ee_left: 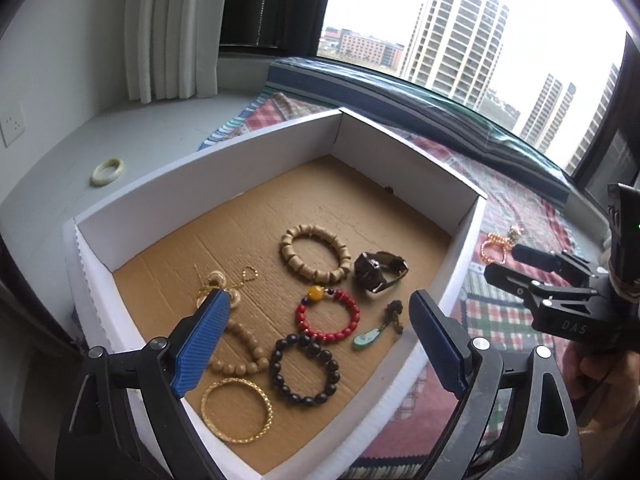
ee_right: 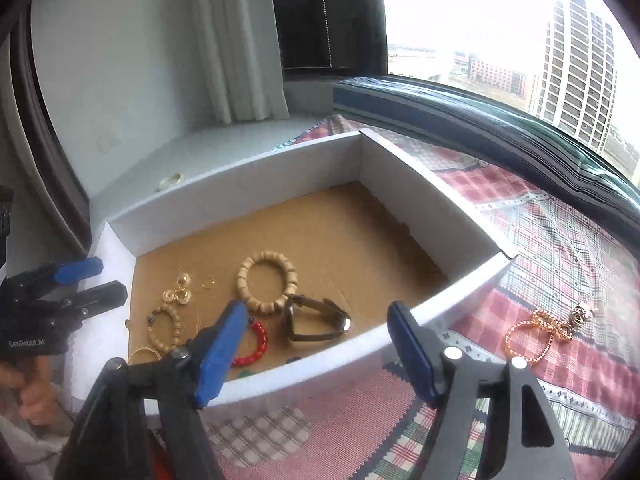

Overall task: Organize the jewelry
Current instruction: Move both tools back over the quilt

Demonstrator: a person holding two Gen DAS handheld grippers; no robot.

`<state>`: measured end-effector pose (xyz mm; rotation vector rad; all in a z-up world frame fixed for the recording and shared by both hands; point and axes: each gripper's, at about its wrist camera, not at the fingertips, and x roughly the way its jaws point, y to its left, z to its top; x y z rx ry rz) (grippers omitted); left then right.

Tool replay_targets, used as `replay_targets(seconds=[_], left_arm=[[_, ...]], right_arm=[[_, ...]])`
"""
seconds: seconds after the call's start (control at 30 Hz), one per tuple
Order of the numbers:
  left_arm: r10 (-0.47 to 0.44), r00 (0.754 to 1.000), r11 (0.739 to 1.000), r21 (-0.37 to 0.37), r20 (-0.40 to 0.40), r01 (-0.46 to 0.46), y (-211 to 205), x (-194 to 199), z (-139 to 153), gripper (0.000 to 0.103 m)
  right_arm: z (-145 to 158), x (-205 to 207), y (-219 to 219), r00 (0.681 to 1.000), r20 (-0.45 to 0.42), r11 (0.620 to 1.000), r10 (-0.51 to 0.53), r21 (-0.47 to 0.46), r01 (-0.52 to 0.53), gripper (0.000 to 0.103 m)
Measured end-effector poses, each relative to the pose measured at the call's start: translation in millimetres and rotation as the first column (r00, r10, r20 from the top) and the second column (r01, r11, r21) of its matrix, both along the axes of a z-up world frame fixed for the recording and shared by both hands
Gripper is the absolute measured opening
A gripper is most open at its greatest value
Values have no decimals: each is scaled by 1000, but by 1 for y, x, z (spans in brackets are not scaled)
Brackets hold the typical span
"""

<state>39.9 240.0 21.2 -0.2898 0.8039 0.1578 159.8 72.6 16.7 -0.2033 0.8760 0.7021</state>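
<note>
A white box (ee_left: pixel 224 168) with a brown cardboard floor holds several pieces: a tan bead bracelet (ee_left: pixel 314 255), a watch (ee_left: pixel 380 274), a red bead bracelet (ee_left: pixel 328 316), a dark bead bracelet (ee_left: pixel 304 370), a gold bangle (ee_left: pixel 237 409) and a green pendant (ee_left: pixel 368 338). My left gripper (ee_left: pixel 320 316) is open and empty above the box. My right gripper (ee_right: pixel 316 324) is open and empty over the box's near wall (ee_right: pixel 360 348). A copper chain bracelet (ee_right: pixel 532 334) lies on the plaid cloth right of the box. A pale jade bangle (ee_left: pixel 107 171) lies on the sill left of it.
The box stands on a plaid cloth (ee_right: pixel 560 264) on a window ledge. A white curtain (ee_left: pixel 168 28) hangs at the back left and the window (ee_left: pixel 460 20) runs along the back. A wall socket (ee_left: pixel 12 126) is at the far left.
</note>
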Motion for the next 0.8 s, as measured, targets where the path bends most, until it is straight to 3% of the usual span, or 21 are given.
replay_targets(seconds=[0.13, 0.23, 0.37, 0.5, 0.67, 0.8], left_arm=[[-153, 988, 987, -47, 20, 153, -62, -2, -3, 95], [-282, 959, 957, -68, 3, 282, -114, 4, -19, 98], [-402, 912, 916, -46, -84, 399, -176, 20, -55, 98], [-460, 880, 886, -2, -118, 463, -214, 34, -77, 98], [-441, 891, 892, 52, -111, 448, -238, 52, -94, 98], [-408, 908, 901, 115, -96, 418, -248, 65, -114, 98]], right_arm=[[-29, -19, -61, 994, -29, 994, -108, -27, 107, 77], [-52, -34, -107, 979, -23, 977, -201, -73, 199, 77], [-72, -53, -163, 950, -9, 946, -313, -93, 311, 77], [-81, -68, -209, 905, 40, 900, -423, -96, 425, 77], [-94, -79, -261, 831, 74, 827, -552, -77, 557, 77], [-106, -85, -286, 794, 75, 793, -603, -58, 607, 77]])
